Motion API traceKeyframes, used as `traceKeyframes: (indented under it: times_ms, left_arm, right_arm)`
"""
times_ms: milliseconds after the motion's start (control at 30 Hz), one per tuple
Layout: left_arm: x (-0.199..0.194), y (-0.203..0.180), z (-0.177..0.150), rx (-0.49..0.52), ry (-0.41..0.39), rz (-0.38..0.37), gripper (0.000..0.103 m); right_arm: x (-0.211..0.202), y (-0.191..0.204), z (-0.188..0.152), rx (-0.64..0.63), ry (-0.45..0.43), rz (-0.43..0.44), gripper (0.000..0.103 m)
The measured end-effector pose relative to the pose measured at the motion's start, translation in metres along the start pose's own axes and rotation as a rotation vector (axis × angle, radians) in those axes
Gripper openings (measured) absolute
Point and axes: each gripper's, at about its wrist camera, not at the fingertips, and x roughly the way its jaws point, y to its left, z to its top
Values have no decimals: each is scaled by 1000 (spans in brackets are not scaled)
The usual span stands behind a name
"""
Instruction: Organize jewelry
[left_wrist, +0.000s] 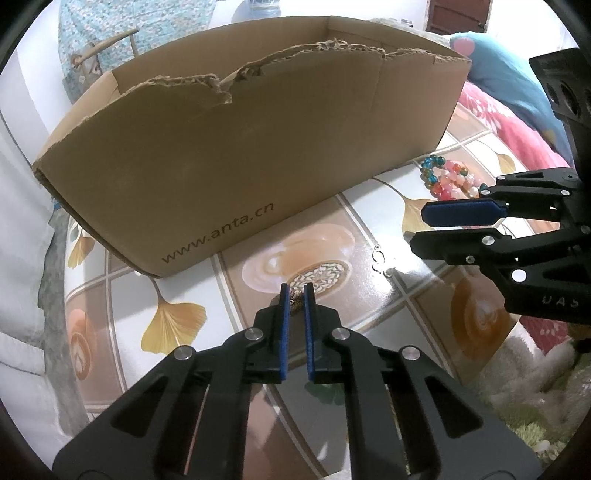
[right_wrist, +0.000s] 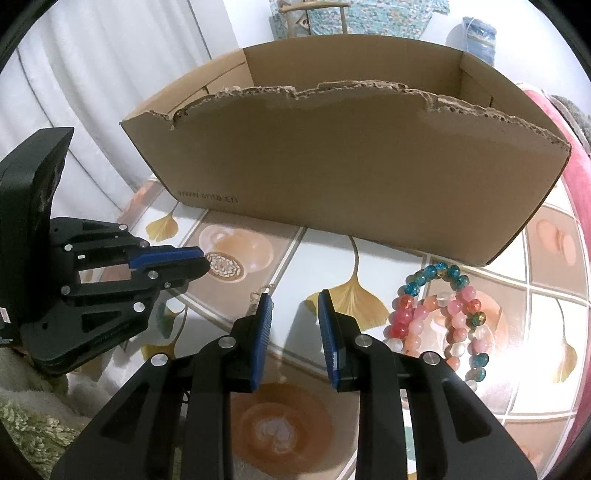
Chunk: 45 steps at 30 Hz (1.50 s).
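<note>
There was one cardboard box (right_wrist: 351, 162) across the upper middle of the frame. Beaded bracelets (right_wrist: 439, 317) lay piled at lower right, their number unclear. One small brooch-like piece (left_wrist: 296, 299) and two grippers showed in the left view.

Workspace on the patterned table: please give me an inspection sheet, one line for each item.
Surface: table with a glossy cover printed with ginkgo leaves and coffee cups.
Job's things: bead bracelets piled right of the right gripper; small silver piece lying loose; cardboard box open, torn front rim.
Clutter: nothing seen.
Grippers: left gripper shut on a small brown ornament at its tips; right gripper open, nothing between the pads.
Cables: nothing seen.
Surroundings: white curtain, pink cloth, green shaggy fabric.
</note>
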Motion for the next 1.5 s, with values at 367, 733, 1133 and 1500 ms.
traceKeyframes:
  times_ms: [367, 733, 1133, 1500]
  left_arm:
    - [-9, 2, -3, 3, -27, -14, 6]
    - [-12, 7, -6, -15, -36, -7, 6]
    - [-10, 12, -9, -30, -33, -10, 6]
    - [-7, 13, -9, -31, -28, -14, 6]
  right_arm:
    - [-1, 2, 2, -8, -4, 2, 26]
    - [4, 8, 2, -5, 24, 30, 26]
    - [19, 19, 7, -8, 43, 31, 27]
    - [39, 42, 8, -86, 52, -38, 27]
